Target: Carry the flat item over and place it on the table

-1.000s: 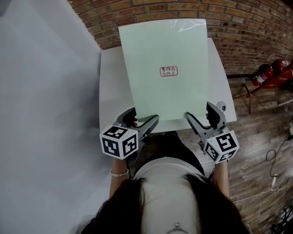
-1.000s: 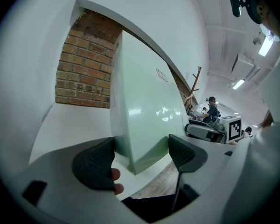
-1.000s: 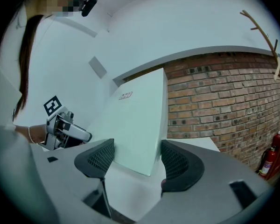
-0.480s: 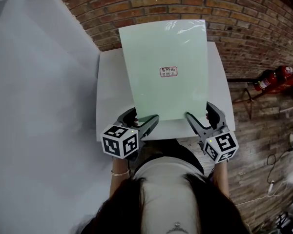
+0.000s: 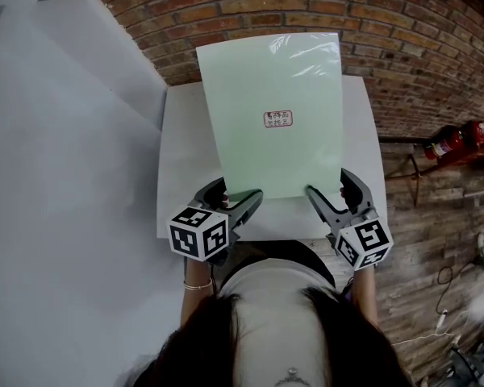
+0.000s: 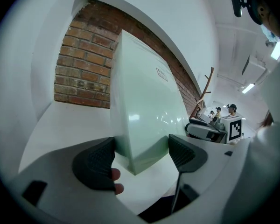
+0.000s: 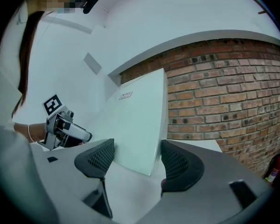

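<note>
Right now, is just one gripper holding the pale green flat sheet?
No: the left gripper and right gripper each clamp a near corner of the pale green flat sheet.

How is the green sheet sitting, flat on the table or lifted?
Lifted: the sheet tilts above the table, corners clamped by the left gripper and right gripper.

Overhead head view, 2 close gripper views; shared green sheet [image 5: 274, 119]
</note>
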A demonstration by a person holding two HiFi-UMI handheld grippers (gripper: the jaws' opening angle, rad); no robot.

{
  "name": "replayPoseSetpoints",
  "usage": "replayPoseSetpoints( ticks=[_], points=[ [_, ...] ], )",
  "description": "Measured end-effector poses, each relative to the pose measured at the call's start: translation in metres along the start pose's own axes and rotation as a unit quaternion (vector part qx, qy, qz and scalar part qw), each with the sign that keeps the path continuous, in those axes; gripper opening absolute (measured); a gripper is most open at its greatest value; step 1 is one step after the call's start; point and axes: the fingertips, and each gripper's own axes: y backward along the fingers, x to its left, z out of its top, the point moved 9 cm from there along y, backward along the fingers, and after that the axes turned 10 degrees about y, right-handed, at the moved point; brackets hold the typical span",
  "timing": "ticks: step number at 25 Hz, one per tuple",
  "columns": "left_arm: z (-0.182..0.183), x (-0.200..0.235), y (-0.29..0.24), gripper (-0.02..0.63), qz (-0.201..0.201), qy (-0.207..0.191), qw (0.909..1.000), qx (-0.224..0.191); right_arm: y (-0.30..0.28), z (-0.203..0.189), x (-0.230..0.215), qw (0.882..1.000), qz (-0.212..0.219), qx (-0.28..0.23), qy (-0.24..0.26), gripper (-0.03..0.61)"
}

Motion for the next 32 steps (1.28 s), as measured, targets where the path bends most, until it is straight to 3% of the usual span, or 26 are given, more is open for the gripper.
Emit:
replayPoseSetpoints(
  ticks=[15,32],
  points=[
    [0.005,0.018,-0.009,0.368,0.027,0.028,0.9992,-0.004,-0.035,-0.002,-0.013,0.999,0.035,0.015,-0.004,0.339],
    [0.042,0.067,-0.020,0.368,0.012,0.027,0.9989,0.035,-0.083,0.005,-0.004,0.999,0.009,0.041,-0.027,0.339]
  ],
)
